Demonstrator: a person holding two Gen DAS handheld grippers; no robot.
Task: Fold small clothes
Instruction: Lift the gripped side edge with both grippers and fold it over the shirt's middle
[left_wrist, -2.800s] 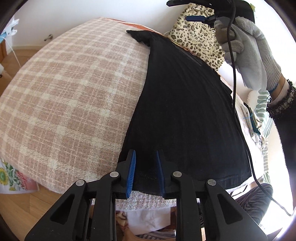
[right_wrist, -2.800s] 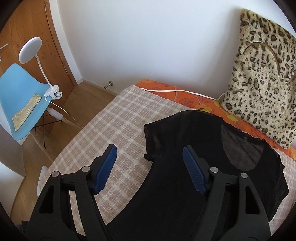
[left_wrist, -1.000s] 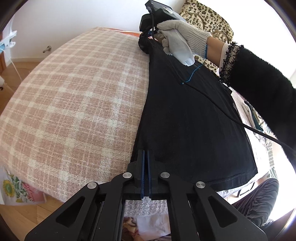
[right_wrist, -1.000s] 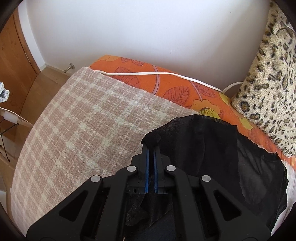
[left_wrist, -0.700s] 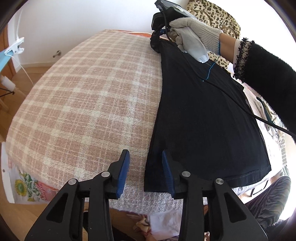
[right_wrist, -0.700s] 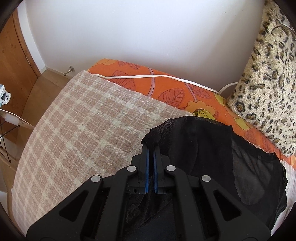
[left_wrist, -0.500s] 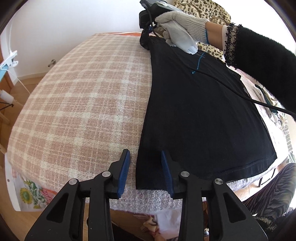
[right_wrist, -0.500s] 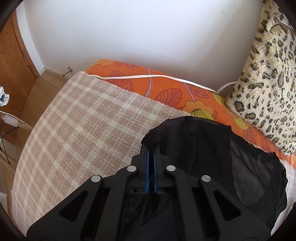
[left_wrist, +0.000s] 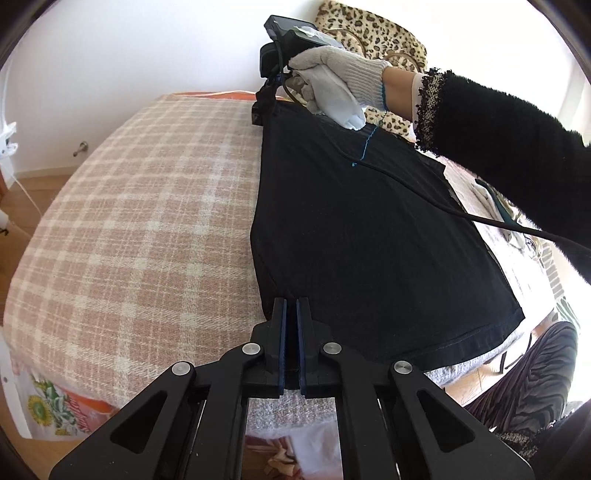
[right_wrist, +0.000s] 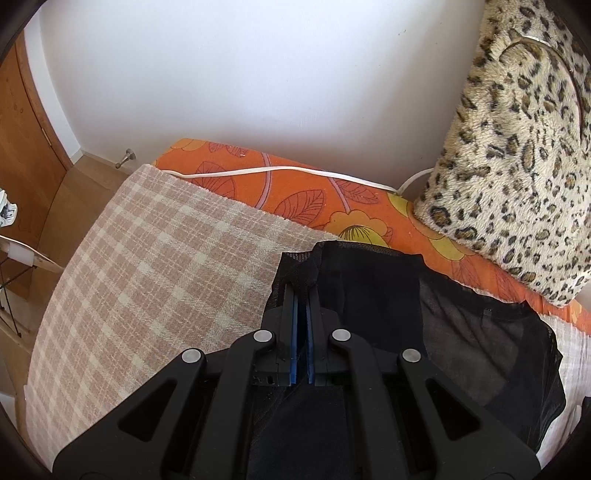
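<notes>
Black garment (left_wrist: 369, 229) lies flat along the right half of the plaid blanket (left_wrist: 140, 221), hem toward the near bed edge. Left gripper (left_wrist: 291, 314): half a second ago its jaws stood apart over the near hem corner; they have just closed and now pinch that corner. Right gripper (right_wrist: 302, 295) remains clamped narrow on the sheer far corner, near the orange floral sheet (right_wrist: 295, 199) and leopard cushion (right_wrist: 517, 147); gloved hand (left_wrist: 332, 88) carries it. Judgement: both ends of the left edge are now held, so 1 lengthwise fold across the garment looks ready. Left edge appears slightly raised.
</notes>
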